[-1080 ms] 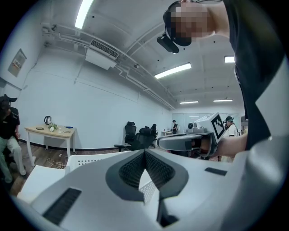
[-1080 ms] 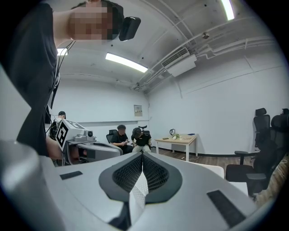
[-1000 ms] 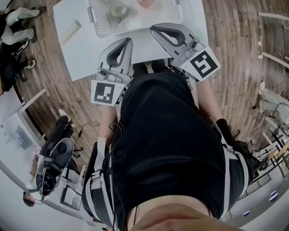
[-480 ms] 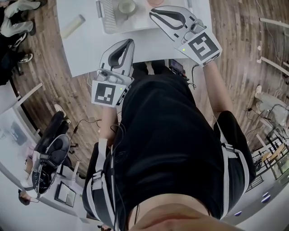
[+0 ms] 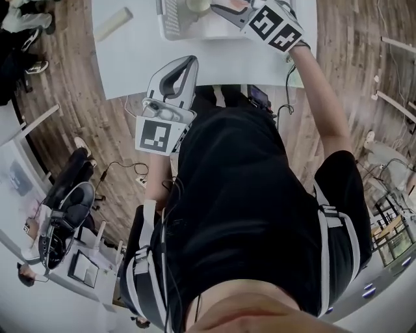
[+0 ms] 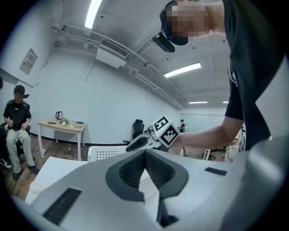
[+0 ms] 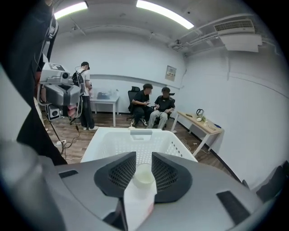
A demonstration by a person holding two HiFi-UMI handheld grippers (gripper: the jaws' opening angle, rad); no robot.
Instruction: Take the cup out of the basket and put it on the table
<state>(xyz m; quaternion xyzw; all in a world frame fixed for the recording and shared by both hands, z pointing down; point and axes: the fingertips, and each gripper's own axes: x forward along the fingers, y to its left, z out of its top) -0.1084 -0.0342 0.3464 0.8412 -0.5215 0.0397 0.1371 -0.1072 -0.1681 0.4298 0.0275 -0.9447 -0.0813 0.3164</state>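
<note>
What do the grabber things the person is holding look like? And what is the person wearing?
The left hand-held gripper and the right hand-held gripper are both smooth light-grey plastic. Each has two curved jaws lined with dark dimpled pads. At the back, each carries a white cube with black square markers. The person wears a black short-sleeved shirt.

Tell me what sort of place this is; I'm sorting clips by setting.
Probably an office or lab room: an office chair, a white table, ceiling strip lights.
</note>
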